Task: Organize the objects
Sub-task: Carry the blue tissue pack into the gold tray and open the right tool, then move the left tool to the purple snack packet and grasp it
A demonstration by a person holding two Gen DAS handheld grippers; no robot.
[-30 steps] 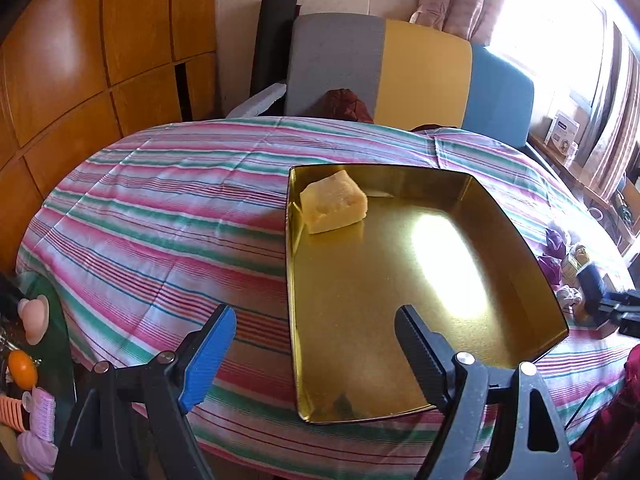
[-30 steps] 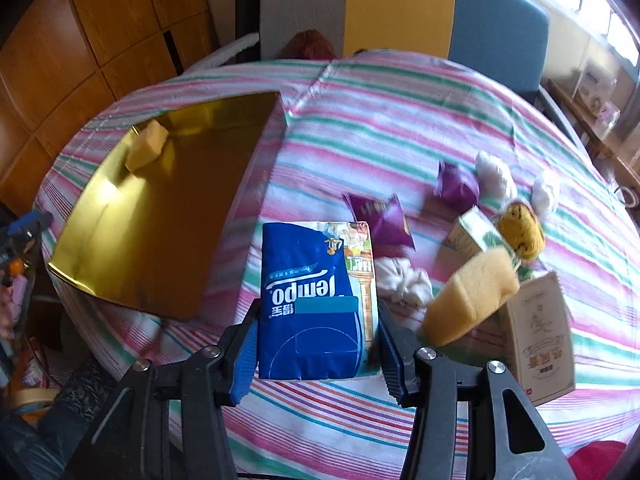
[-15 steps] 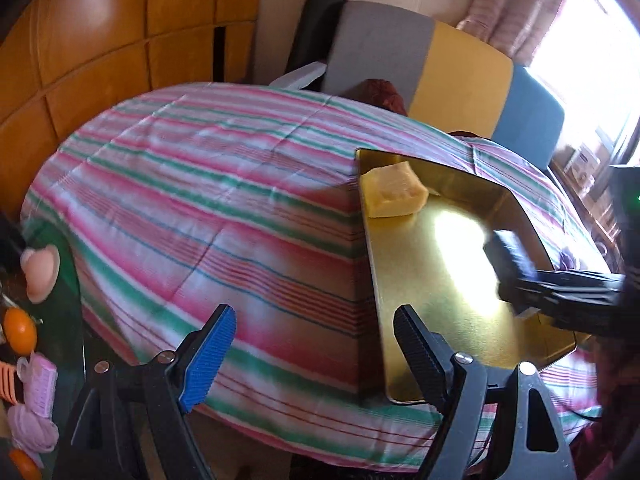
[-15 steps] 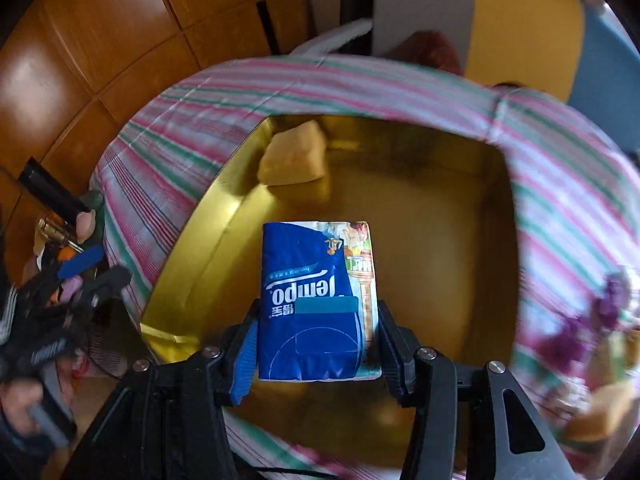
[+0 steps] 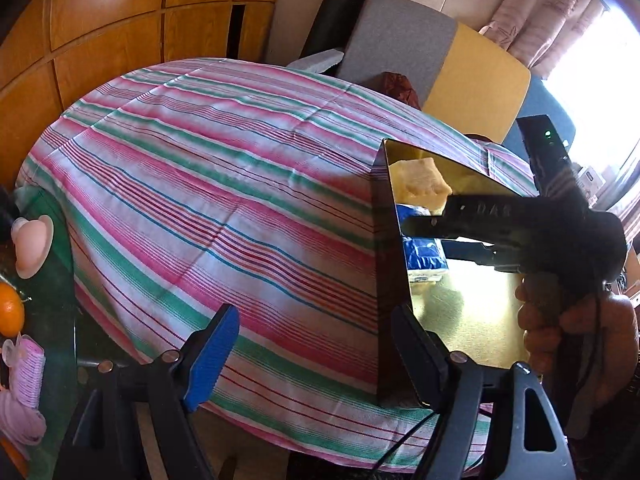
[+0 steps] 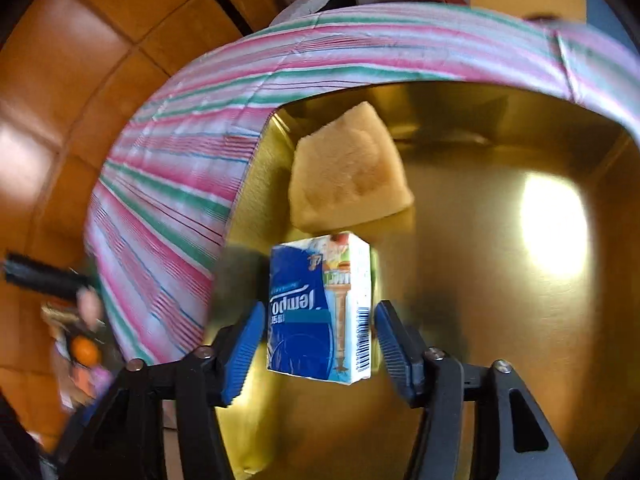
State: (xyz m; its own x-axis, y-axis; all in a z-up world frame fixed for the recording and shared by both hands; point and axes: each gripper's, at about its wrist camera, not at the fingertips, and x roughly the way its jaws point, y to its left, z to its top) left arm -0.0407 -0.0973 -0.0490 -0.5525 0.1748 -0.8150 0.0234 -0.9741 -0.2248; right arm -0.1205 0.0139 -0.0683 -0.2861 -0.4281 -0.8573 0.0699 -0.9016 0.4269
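A blue and white Tempo tissue pack [image 6: 320, 312] is in the gold tray [image 6: 520, 320], just in front of a yellow sponge [image 6: 348, 176]. My right gripper [image 6: 320, 340] is open, its blue pads apart from the pack's sides. In the left wrist view the tray [image 5: 472, 312] sits on the striped tablecloth [image 5: 224, 200], with the sponge [image 5: 420, 184] and the pack [image 5: 424, 256] partly hidden behind the right gripper's body. My left gripper [image 5: 316, 344] is open and empty near the table's front edge, its right finger by the tray's near corner.
A grey, yellow and blue bench [image 5: 440, 64] stands behind the table. Wooden panels [image 5: 100, 40] line the left wall. A low glass table at the left holds an orange [image 5: 10, 314] and pink items [image 5: 24, 380].
My right gripper carried the tissue pack from the table's right side over the tray, lowered it by the sponge and opened. My left gripper swung left, away from the tray.
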